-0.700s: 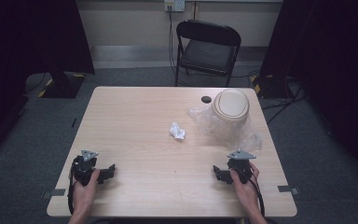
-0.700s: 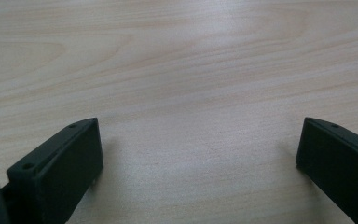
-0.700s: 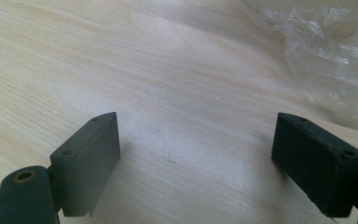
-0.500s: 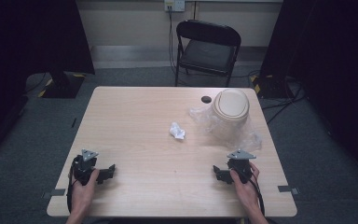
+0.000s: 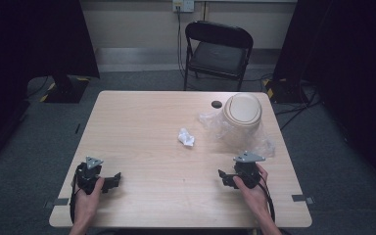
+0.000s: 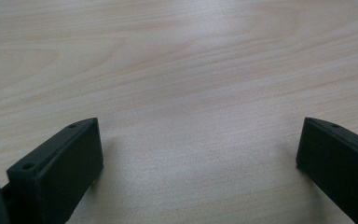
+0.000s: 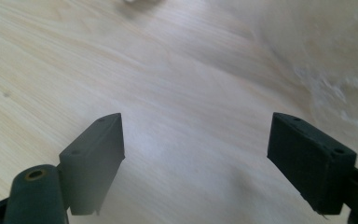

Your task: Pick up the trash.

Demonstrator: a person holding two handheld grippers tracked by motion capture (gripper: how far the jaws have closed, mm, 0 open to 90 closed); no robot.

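My left gripper [image 5: 113, 180] rests near the front left of the light wooden table [image 5: 142, 127], held by a hand. In the left gripper view its jaws stand wide apart over bare wood, so the left gripper [image 6: 198, 158] is open and empty. At the front right, my right gripper [image 5: 223, 177] is held by the other hand. The right gripper view shows the right gripper [image 7: 196, 154] open with nothing between its jaws. A stack of beige bowls [image 5: 243, 110] sits in clear plastic wrap [image 5: 262, 142] at the back right. A crumpled white paper ball [image 5: 186, 137] lies mid-table.
A small dark round spot [image 5: 217, 104] lies on the table near the stack. A black folding chair [image 5: 218, 50] stands beyond the far edge. Dark curtains flank both sides, and cables run on the floor at right.
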